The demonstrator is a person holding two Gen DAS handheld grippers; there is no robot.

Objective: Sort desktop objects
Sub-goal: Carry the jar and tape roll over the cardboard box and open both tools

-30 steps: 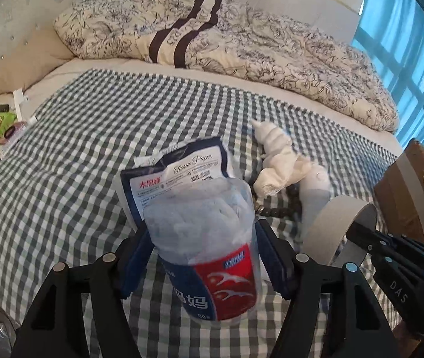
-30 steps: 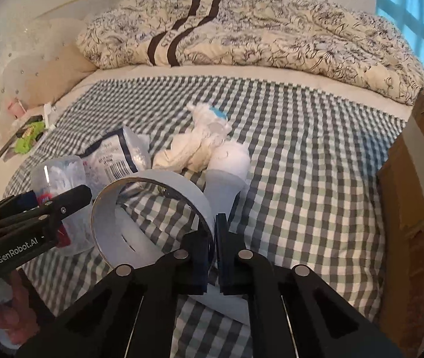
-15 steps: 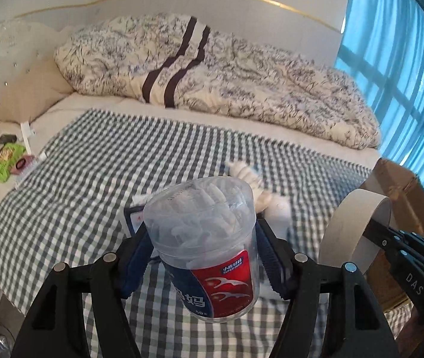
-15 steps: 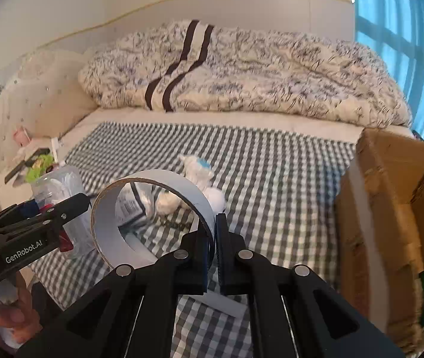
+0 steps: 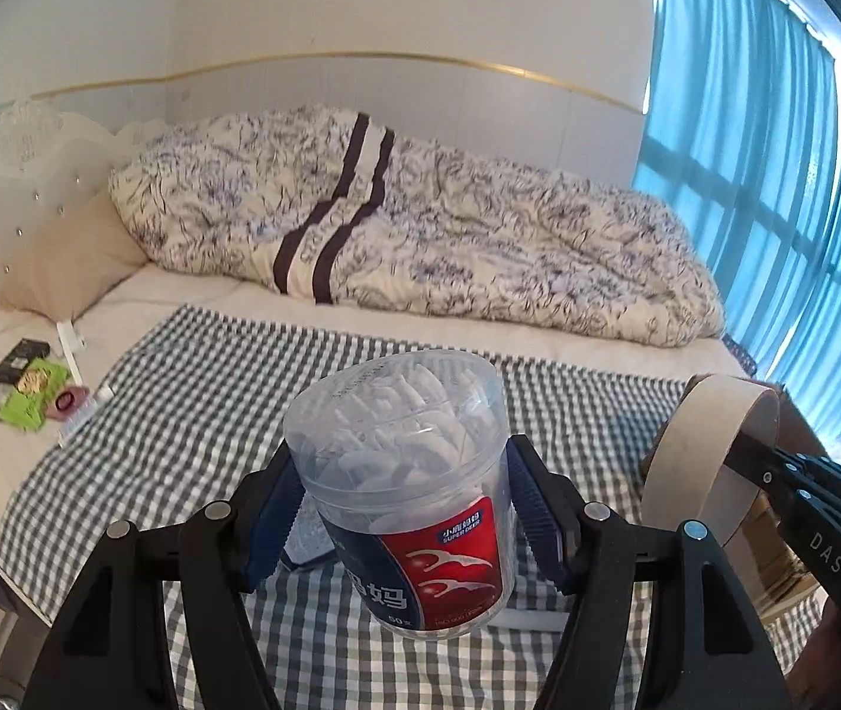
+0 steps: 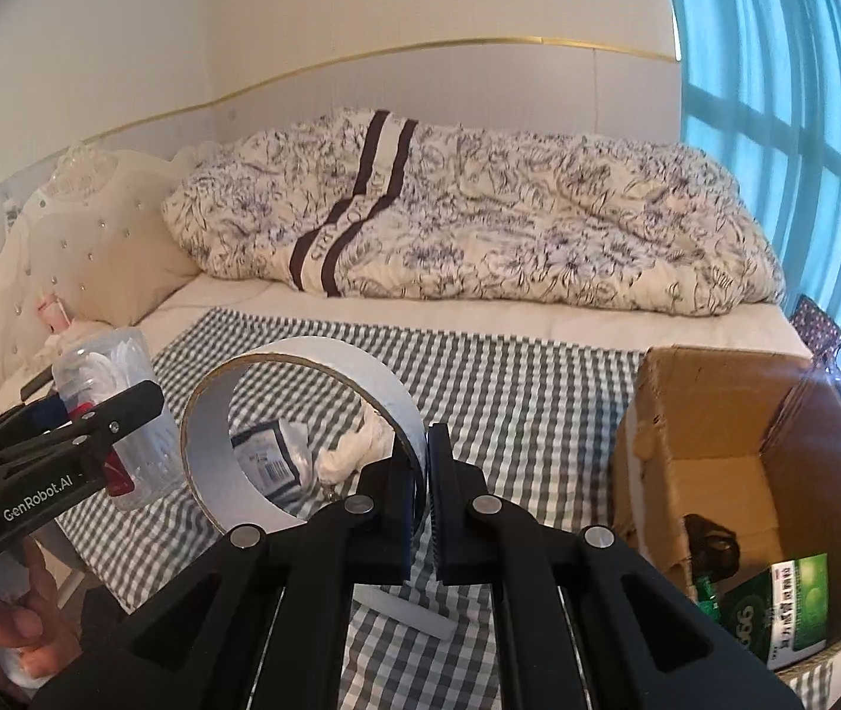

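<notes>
Holding two items aloft at once, I judge the sort to be somewhere in the middle. My left gripper (image 5: 405,523) has its fingers pinching the sides of a clear floss-pick jar (image 5: 408,491), lifted off the checked bedspread (image 5: 195,414). My right gripper (image 6: 426,503) has its fingers pressed on the wall of a wide tape roll (image 6: 302,432), one finger inside the ring and one outside, also held clear of the bed.

The cardboard box (image 6: 716,414) stands open just beside the bed on my right. In it I can see a green carton (image 6: 787,603) and something dark I cannot make out, so some sorting looks done already.

Left on the bedspread, seen through and past the roll: a blue and white tissue packet (image 6: 272,455) and a crumpled white bundle (image 6: 355,449). A flat white strip (image 6: 402,609) lies nearer me.

Both held items are not yet over the box. I would reckon two drops come next, then the leftovers on the bed.
</notes>
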